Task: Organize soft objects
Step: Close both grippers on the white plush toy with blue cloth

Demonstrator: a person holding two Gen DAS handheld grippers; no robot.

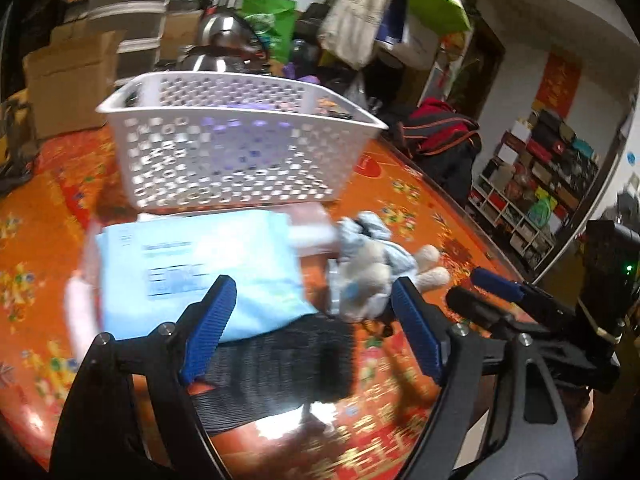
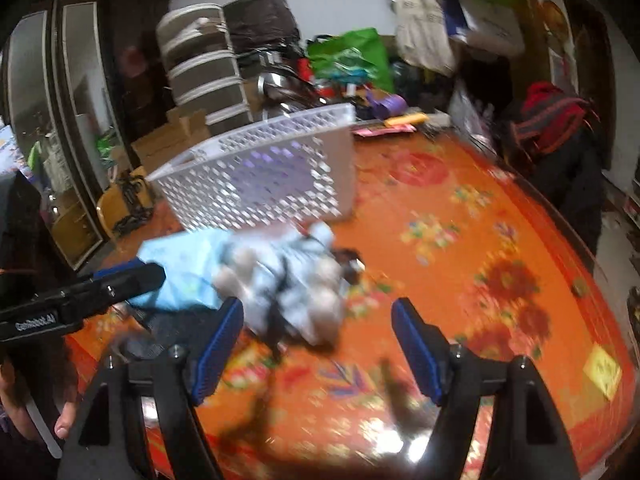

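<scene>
A white perforated basket stands at the back of the orange table, something purple inside. In front of it lie a light blue soft packet, a pale blue and grey plush toy and a black knitted cloth. My left gripper is open above the cloth, nothing between its blue pads. My right gripper is open just short of the plush toy, also holding nothing; it shows at the right edge of the left wrist view.
The round table's orange patterned cover runs to an edge at the right. Bags, boxes, metal pots and a striped storage case crowd behind the basket. A red and black bag sits on a chair. A hand shows at lower left.
</scene>
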